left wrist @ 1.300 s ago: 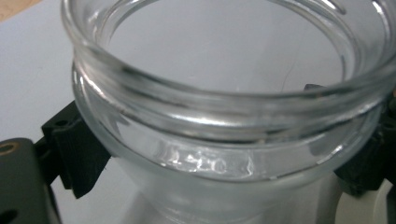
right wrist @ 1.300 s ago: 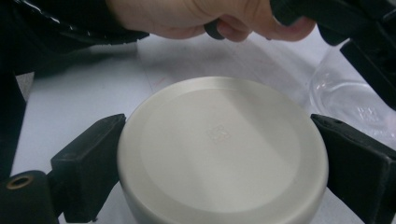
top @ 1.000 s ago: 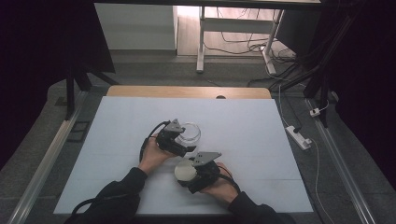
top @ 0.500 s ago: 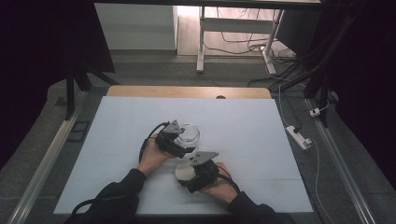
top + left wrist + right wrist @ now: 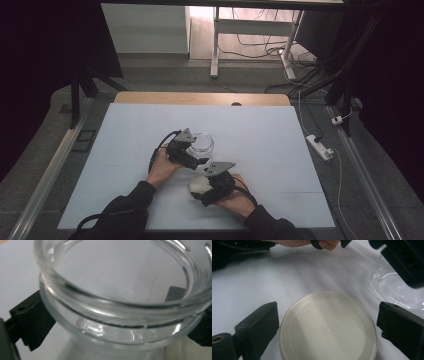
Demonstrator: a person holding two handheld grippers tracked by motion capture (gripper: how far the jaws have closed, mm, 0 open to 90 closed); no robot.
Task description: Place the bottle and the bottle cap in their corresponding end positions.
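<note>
**A:** Since half a second back hardly anything has shifted, what is to be logged?

**B:** No real change is noted. The glass jar is kept near the middle of the worktop, upright and with its mouth uncovered. It is clamped below the rim by the left hand-held gripper, one jaw on each side of the neck.

**A:** And the lid?

**B:** The lid is lying flat between the jar and the near edge, just beside the jar. It is straddled by the right hand-held gripper, whose jaws are held apart. A gap is seen at one jaw, so no grip has been made yet.

**A:** Meaning?

**B:** A pause before pickup is judged likely. The jar is already steadied, so closing on the lid is probably what remains, then capping.

**A:** Surface, room?

**B:** A white sheet is laid over the worktop, with a few faint red marks, and a wood strip is left bare along the far edge. Grey floor is seen around it, with a power strip off the right edge. Cables and a white frame are seen beyond the far edge, and the surroundings are dark.
</note>
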